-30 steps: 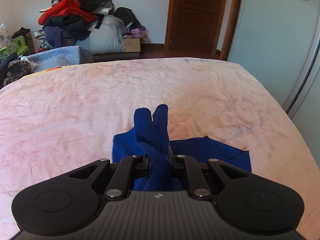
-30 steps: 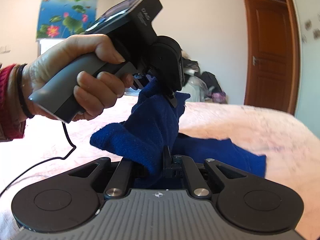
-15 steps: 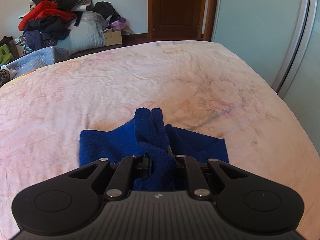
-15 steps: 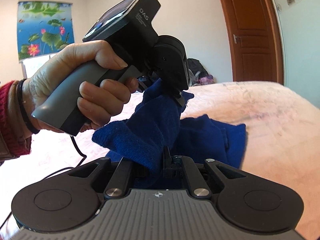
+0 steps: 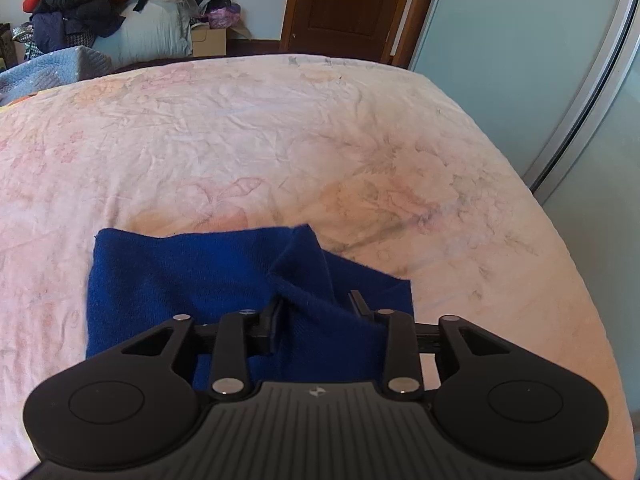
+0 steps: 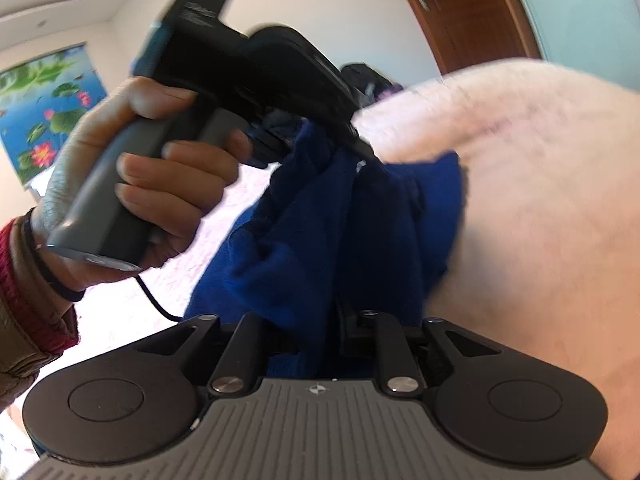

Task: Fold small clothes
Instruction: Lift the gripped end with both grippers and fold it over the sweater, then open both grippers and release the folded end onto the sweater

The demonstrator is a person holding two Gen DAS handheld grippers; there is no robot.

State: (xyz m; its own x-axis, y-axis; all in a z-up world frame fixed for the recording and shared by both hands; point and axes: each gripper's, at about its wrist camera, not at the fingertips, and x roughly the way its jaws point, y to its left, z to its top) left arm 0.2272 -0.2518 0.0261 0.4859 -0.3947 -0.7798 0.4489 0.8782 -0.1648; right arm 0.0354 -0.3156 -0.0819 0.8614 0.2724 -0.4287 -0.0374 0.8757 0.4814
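**Ana:** One fold looks almost done, I think. The left gripper [image 5: 315, 299] has just been opening its jaws. They stand apart now. The blue cloth [image 5: 180, 280] lies loose between them, not pinched.

**Ben:** And the right gripper [image 6: 318, 318]?

**Ana:** Its jaws have just been opening too, with cloth between them. That picture is blurry, so I cannot tell if it pinches or lets go.

**Ben:** Where is the cloth?

**Ana:** Right in front of the left gripper, on the bed [image 5: 280, 140]. One layer lies over another, with a bump by the jaws.

**Ben:** What is left?

**Ana:** I think both grippers must pull back. Then pat the bump flat, and maybe fold once more. Far past the bed is a pile of clothes [image 5: 80, 0]. I cannot tell if those need folding too.
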